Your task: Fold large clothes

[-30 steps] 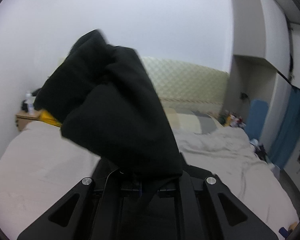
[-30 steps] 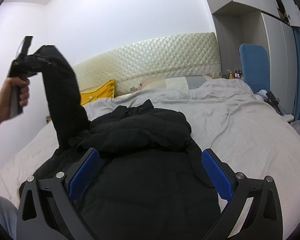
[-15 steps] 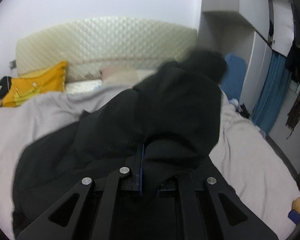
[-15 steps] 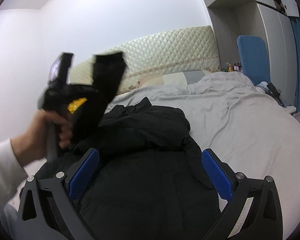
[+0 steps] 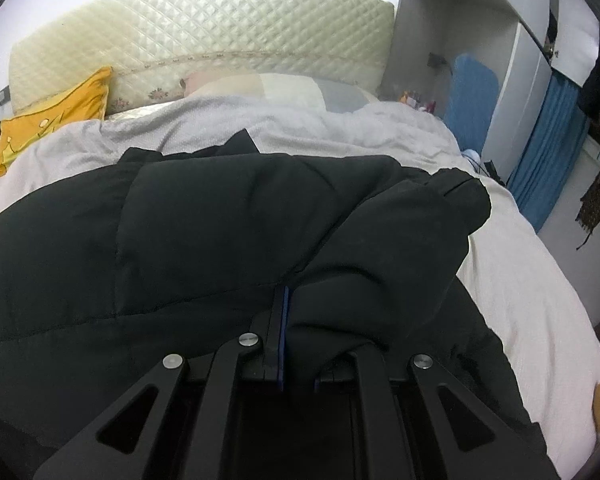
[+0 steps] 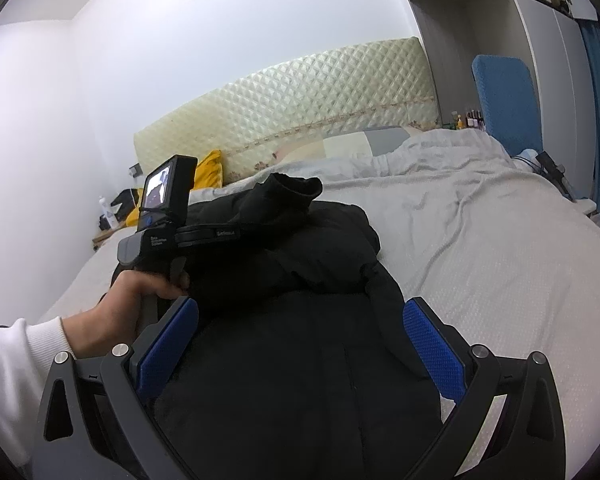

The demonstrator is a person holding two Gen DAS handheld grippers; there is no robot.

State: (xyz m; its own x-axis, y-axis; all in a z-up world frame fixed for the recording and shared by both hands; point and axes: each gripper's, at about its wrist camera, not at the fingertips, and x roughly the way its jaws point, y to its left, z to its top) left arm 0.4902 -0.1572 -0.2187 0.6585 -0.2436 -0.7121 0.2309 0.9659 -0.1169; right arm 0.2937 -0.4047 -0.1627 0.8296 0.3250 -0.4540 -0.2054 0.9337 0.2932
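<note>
I'm folding a sleeve across the black padded jacket (image 6: 300, 320) lying on the grey-sheeted bed (image 6: 500, 248). My left gripper (image 5: 296, 320), tilted downward, pinches the sleeve (image 5: 400, 248); next it should let go. My right gripper (image 6: 300, 340) hovers spread above the hem.

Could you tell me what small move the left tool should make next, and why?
Probably open the left tool and let go of the sleeve. The sleeve already lies folded across the black jacket on the bed, and the right tool hovers open above the jacket, holding nothing.
</note>
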